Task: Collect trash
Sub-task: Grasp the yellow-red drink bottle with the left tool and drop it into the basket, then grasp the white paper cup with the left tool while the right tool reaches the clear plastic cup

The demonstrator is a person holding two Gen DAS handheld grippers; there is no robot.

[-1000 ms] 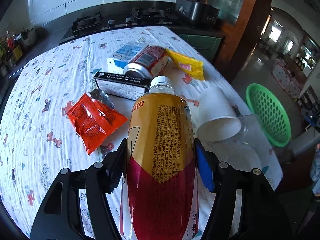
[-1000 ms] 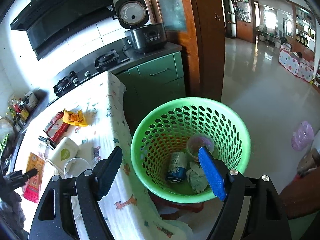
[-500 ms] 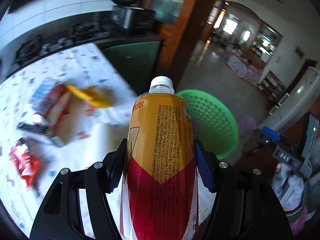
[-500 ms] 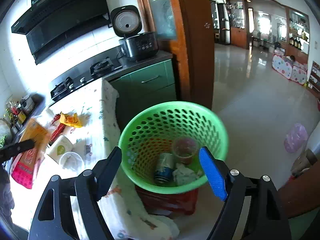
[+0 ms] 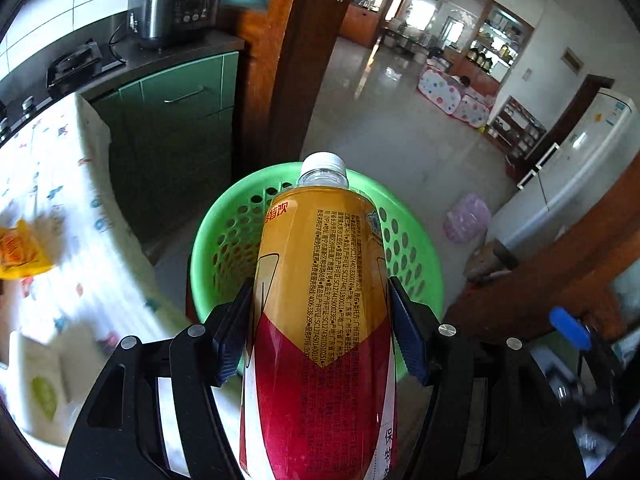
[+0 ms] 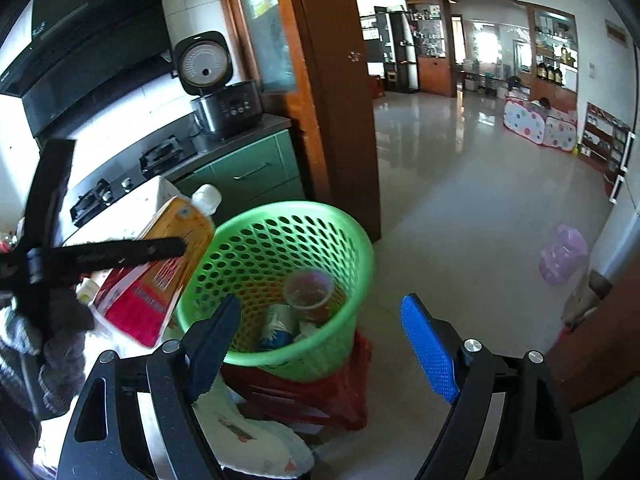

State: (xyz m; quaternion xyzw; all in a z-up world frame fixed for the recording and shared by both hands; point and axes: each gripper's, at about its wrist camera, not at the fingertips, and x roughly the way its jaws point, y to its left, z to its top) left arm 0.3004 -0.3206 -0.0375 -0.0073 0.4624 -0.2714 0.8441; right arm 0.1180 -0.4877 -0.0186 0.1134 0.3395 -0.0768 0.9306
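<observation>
A tall bottle (image 5: 320, 300) with a yellow and red label and a white cap is clamped between the pads of my left gripper (image 5: 318, 292). Its cap points over the rim of the green perforated basket (image 5: 224, 232). In the right wrist view the bottle (image 6: 160, 272) hangs tilted at the left rim of the basket (image 6: 280, 240). Inside lie a can (image 6: 276, 326), a clear plastic cup (image 6: 308, 290) and crumpled paper. My right gripper (image 6: 320, 308) stands open and empty, just in front of the basket.
The basket rests on a red stool (image 6: 304, 396) beside the table with the patterned cloth (image 5: 60, 200). On the cloth lie a yellow packet (image 5: 20, 252) and a white paper cup (image 5: 40, 384). Green cabinets (image 5: 180, 120) and a wooden door frame (image 5: 288, 60) stand behind.
My left gripper has swung the bottle from above the table's litter to the basket's rim. The right gripper has drawn back a little, so the basket sits farther left in its view.
</observation>
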